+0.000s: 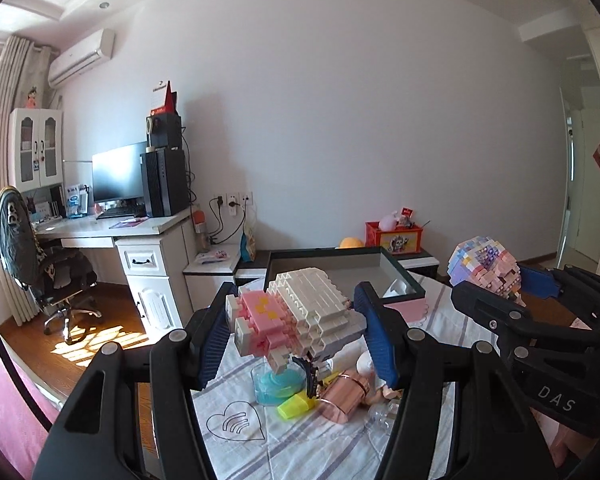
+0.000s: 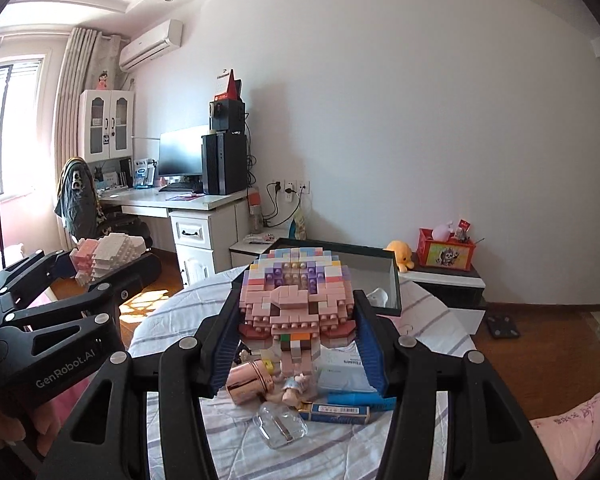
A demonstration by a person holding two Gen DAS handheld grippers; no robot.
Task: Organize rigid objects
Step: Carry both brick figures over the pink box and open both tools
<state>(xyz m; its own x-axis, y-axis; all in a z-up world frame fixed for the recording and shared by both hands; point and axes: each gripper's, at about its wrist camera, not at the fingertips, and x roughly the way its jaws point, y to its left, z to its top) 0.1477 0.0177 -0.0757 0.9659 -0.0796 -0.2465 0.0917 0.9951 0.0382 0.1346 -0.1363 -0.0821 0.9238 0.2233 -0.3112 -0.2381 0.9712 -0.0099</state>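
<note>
The left gripper (image 1: 296, 332) pinches a pink-and-white brick figure (image 1: 300, 312) between its blue pads, held above the striped cloth (image 1: 260, 440). The right gripper (image 2: 296, 340) clamps a pink brick head (image 2: 298, 300) the same way — its twin at three o'clock in the left view. The dark-rimmed tray (image 2: 394, 280) sits at twelve o'clock, beyond a rose-gold cylinder (image 2: 248, 380) and a clear bottle (image 2: 280, 426).

Bright window (image 2: 8, 128) daylight left, fisheye-warped edges.
</note>
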